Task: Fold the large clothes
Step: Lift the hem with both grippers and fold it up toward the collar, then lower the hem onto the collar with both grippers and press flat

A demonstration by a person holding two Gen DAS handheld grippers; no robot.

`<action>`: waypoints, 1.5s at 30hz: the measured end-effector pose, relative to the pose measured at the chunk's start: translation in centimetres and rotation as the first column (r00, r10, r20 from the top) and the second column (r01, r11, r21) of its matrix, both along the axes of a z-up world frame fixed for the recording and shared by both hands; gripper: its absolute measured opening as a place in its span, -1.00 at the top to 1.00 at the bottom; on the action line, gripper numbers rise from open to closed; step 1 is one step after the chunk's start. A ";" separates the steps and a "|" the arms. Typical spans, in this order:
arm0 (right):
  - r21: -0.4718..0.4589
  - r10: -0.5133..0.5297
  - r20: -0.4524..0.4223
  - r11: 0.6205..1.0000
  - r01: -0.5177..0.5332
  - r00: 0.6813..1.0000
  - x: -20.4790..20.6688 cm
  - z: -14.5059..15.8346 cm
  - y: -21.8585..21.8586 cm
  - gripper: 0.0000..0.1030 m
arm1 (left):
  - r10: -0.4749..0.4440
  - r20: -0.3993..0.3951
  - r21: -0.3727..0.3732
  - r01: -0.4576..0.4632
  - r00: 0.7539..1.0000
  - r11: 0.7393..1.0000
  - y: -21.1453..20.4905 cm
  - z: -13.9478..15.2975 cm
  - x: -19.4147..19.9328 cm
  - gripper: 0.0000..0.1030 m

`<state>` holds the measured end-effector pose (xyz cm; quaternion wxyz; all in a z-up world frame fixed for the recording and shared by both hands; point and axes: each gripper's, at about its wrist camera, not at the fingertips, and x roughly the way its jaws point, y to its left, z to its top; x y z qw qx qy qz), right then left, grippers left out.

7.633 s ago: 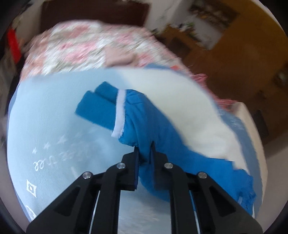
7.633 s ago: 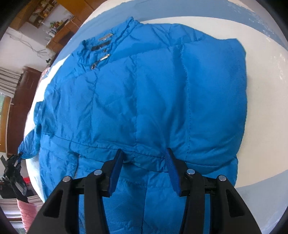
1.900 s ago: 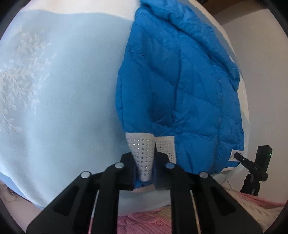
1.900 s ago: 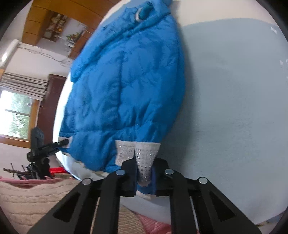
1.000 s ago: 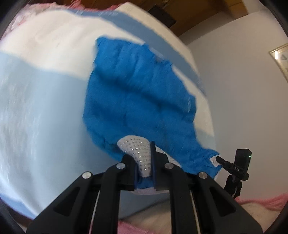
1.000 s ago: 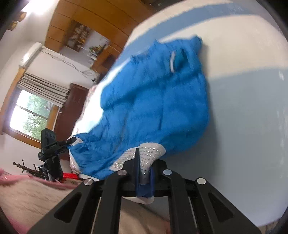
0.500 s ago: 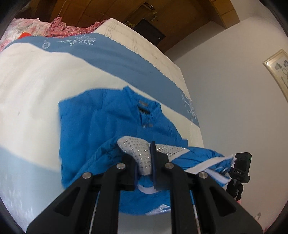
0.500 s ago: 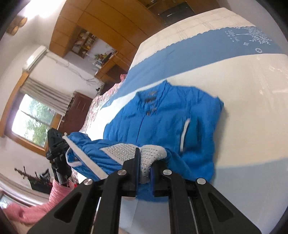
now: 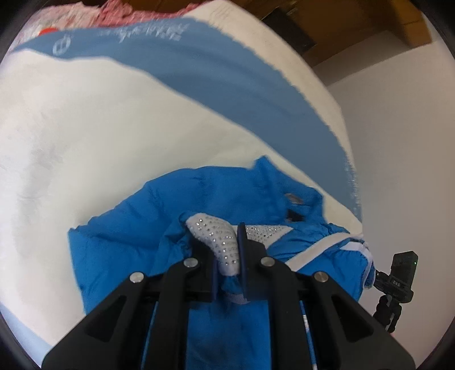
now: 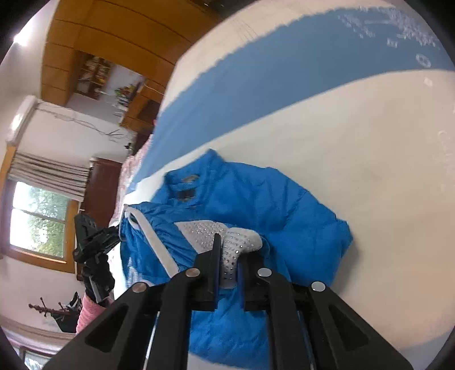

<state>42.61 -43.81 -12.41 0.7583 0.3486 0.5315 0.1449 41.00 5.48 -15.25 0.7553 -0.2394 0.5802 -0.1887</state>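
Observation:
A bright blue puffer jacket lies on a bed's white and blue blanket, its lower half doubled over toward the collar. My left gripper is shut on the jacket's grey studded hem band, held just above the chest. In the right wrist view the same jacket spreads ahead, collar at the far left. My right gripper is shut on the other end of the studded hem band. A white trim strip runs along the folded-over edge.
The other gripper's black body shows at the right edge, and likewise at the left in the right wrist view, with a pink sleeve below it. Wooden cabinets, a window and a floral quilt lie beyond the bed.
Both grippers have carried the hem forward over the jacket toward the collar, folding the lower half onto the upper. The jacket now fills less of each view and the far blanket shows more.

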 end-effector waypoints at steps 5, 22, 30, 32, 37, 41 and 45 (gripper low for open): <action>0.034 -0.011 -0.046 0.999 0.012 0.999 1.0 -2.2 -0.5 0.76 | 0.011 -0.039 -0.026 -0.012 0.999 1.000 0.2 -2.1 1.0 0.75; -0.171 0.065 0.039 0.984 -0.057 0.997 -4.6 1.3 1.2 -0.22 | -0.052 0.194 0.177 0.017 0.980 0.984 4.2 3.4 -6.0 -0.21; -0.382 0.094 0.003 0.920 -0.085 0.996 -3.7 0.0 4.5 0.60 | -0.167 0.164 0.357 0.099 0.972 0.929 0.7 1.3 -7.1 0.57; -0.379 0.093 0.021 0.922 -0.078 0.995 -3.7 0.7 4.4 0.81 | -0.163 0.192 0.368 0.083 0.968 0.926 0.2 2.0 -7.4 0.78; -0.381 0.051 0.109 0.924 -0.006 0.993 -3.8 4.2 3.3 0.91 | -0.126 0.328 0.360 0.000 0.936 0.933 -0.6 5.4 -7.5 0.86; -0.351 -0.024 0.103 0.934 0.059 0.994 -2.2 4.1 2.3 0.91 | -0.085 0.351 0.354 -0.048 0.933 0.934 -1.1 6.3 -5.8 0.86; -0.357 -0.056 0.029 0.932 0.063 0.998 -0.9 1.0 1.9 0.91 | -0.086 0.265 0.417 -0.034 0.960 0.908 -1.7 3.3 -3.8 0.84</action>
